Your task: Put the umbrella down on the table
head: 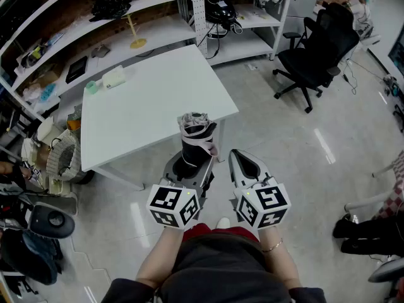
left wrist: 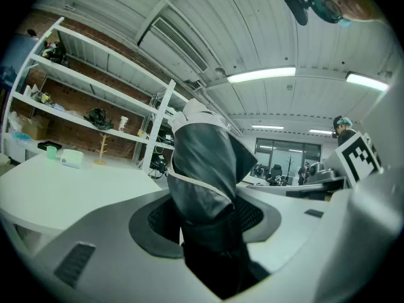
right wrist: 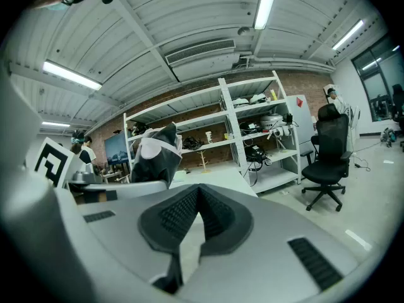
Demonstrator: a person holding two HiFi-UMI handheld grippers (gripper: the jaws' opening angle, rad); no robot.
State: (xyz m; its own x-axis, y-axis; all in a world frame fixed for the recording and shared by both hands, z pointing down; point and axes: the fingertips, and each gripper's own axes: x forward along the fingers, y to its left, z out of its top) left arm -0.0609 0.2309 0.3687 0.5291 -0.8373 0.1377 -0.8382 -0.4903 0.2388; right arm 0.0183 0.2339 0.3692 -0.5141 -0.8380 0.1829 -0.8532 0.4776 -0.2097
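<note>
A folded black-and-grey umbrella (head: 196,136) stands upright between the jaws of my left gripper (head: 189,166), just off the near corner of the white table (head: 145,106). In the left gripper view the umbrella (left wrist: 203,169) fills the gap, and the left gripper (left wrist: 205,218) is shut on its dark lower part, with the table (left wrist: 50,188) beyond at the left. My right gripper (head: 238,158) hangs beside it over the floor. The right gripper (right wrist: 199,197) has its pads together and nothing between them. From there the umbrella (right wrist: 154,160) shows at the left.
A white box (head: 114,77) and a green item (head: 92,87) lie at the table's far left. Shelving (head: 126,17) runs behind the table. A black office chair (head: 319,49) stands at the right, and baskets and bags (head: 63,156) crowd the floor at the left.
</note>
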